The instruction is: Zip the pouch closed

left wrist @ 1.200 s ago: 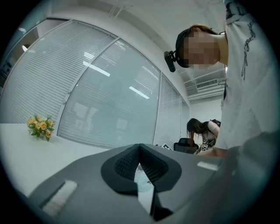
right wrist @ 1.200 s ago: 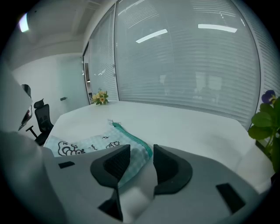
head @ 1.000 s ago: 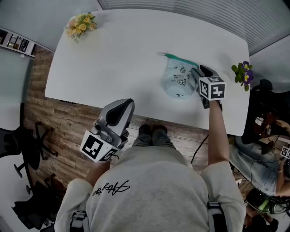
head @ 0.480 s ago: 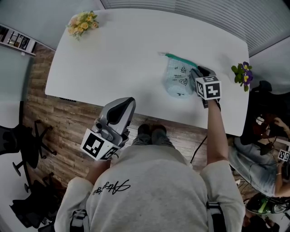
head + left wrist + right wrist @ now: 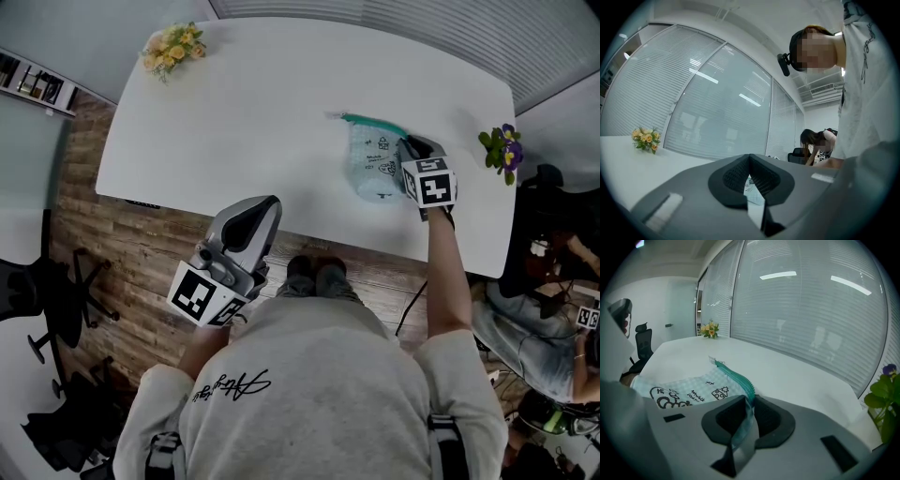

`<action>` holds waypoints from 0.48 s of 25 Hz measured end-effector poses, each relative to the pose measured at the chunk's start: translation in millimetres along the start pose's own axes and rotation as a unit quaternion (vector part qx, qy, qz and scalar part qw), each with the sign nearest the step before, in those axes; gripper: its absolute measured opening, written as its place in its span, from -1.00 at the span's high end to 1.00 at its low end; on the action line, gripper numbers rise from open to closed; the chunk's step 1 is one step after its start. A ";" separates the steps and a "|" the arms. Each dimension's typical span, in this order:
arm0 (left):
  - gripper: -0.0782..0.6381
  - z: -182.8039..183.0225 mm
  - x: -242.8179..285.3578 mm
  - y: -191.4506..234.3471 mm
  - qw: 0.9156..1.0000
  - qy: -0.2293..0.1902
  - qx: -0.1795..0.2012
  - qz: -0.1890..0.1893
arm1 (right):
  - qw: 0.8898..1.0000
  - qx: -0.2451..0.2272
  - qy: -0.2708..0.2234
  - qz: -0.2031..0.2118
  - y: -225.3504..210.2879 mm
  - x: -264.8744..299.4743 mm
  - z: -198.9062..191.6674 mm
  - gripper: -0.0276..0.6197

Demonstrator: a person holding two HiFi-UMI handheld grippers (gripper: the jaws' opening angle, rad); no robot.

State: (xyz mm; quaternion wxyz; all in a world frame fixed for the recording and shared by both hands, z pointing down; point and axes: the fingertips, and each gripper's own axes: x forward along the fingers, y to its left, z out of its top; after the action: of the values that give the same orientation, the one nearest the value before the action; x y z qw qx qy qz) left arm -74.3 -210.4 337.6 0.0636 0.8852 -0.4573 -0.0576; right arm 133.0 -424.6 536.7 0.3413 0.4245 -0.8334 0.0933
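Note:
A pale blue checked pouch (image 5: pixel 373 167) with small printed drawings lies on the white table (image 5: pixel 234 112), its teal zipper (image 5: pixel 373 122) along the far edge. My right gripper (image 5: pixel 405 150) is at the pouch's right end. In the right gripper view the zipper (image 5: pixel 737 377) runs straight into the right gripper (image 5: pixel 749 405). Its jaws have just been closing, and the pads now pinch the teal zipper end and fabric between them. My left gripper (image 5: pixel 258 206) hangs off the table's near edge, close to the person's body. It is shut and holds nothing (image 5: pixel 750 161).
Yellow flowers (image 5: pixel 169 49) sit at the table's far left corner, and a purple-flowered plant (image 5: pixel 502 150) at its right edge, close to the right gripper. Another person (image 5: pixel 562 328) sits beyond the right edge. An office chair (image 5: pixel 56 300) stands on the wood floor at left.
The right gripper has rolled slightly and its jaws have closed onto the pouch's zipper end. The pouch has bunched a little narrower. The left gripper has stayed put.

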 end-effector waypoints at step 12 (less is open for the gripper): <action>0.77 -0.5 6.5 -1.9 1.000 0.013 0.008 -0.015 | 0.994 -0.014 -0.108 0.028 28.9 -62.2 53.5 0.75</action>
State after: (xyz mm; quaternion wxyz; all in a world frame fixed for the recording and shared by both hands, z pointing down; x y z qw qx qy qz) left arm -69.0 -214.6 337.5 0.0615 0.8932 -0.4434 -0.0434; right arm 109.7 -390.4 460.2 0.2523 0.4039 -0.8782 0.0446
